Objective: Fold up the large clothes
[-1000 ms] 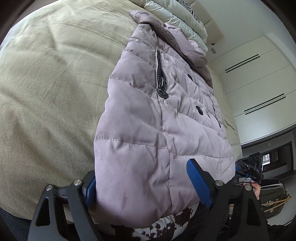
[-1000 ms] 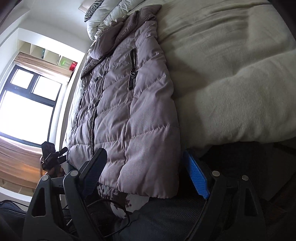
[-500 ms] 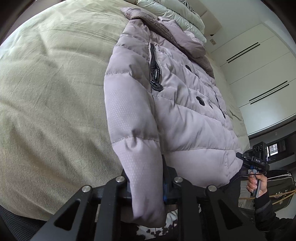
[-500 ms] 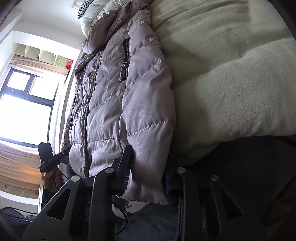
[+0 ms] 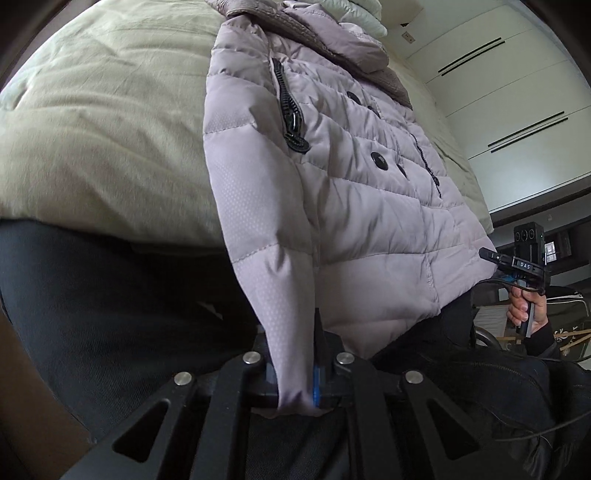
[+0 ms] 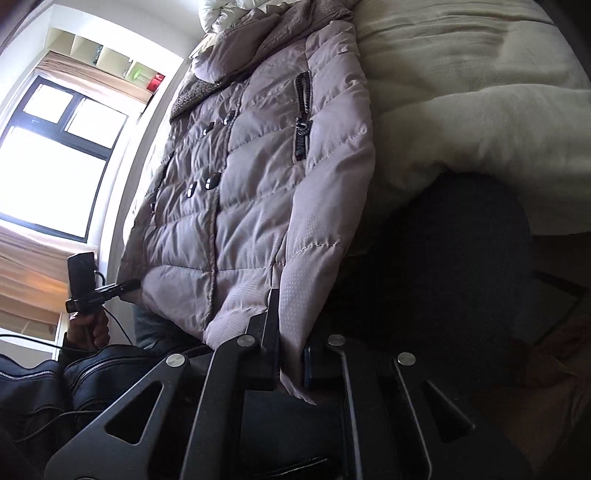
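A pale mauve quilted puffer jacket (image 5: 351, 177) lies face up on a bed, collar far, hem near, with dark buttons and zipped pockets. It also shows in the right wrist view (image 6: 251, 177). My left gripper (image 5: 295, 380) is shut on the hem's left corner, which hangs off the bed edge. My right gripper (image 6: 291, 365) is shut on the hem's right corner, also pulled off the edge. Each gripper shows in the other's view, at the hem's far corner.
A beige blanket (image 5: 103, 122) covers the bed, with pillows (image 5: 362, 14) at its head. The dark bed side (image 5: 122, 302) drops below the edge. White wardrobe doors (image 5: 517, 92) stand on one side and a bright window (image 6: 55, 166) on the other. A dark bag (image 6: 33, 387) sits low.
Both grippers closed on the jacket's hem corners, then pulled the hem toward me and off the bed edge. The jacket has slid nearer.
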Demonstrator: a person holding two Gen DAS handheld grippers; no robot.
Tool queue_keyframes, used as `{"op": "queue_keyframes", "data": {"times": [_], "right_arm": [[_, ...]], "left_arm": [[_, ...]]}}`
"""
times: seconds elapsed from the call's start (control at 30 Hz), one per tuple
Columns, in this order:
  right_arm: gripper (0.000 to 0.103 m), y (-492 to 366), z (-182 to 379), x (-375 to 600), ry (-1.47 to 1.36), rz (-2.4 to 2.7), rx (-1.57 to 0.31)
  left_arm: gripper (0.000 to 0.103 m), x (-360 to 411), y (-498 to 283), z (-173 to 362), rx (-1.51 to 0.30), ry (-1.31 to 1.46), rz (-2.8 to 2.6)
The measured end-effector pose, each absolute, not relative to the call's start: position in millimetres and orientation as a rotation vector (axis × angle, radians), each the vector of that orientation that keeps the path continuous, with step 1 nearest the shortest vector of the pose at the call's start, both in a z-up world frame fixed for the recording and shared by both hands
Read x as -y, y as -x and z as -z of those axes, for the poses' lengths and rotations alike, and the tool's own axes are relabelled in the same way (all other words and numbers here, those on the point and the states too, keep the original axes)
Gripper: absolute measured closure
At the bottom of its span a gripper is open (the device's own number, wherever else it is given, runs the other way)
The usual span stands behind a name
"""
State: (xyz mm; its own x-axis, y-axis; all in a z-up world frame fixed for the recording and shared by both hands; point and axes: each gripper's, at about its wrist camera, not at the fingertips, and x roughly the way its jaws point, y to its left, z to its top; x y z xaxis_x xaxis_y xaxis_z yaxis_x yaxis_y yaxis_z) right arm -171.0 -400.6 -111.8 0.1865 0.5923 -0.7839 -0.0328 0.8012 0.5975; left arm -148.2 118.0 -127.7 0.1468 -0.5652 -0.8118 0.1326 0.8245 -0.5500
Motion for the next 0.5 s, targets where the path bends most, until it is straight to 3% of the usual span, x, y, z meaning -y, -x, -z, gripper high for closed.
{"op": "queue_keyframes", "data": {"times": [0.17,0.5], "right_arm": [[0.095,172,88,400,-0.670,-0.546,-1.169],[0.095,70,-7,413,-0.790,-0.577,-0.765]], "left_arm": [[0.093,-142,147,106,-1.182,0.681,0.616],[0.093,-173,44,8,-0.682,1.043,0.738]]}}
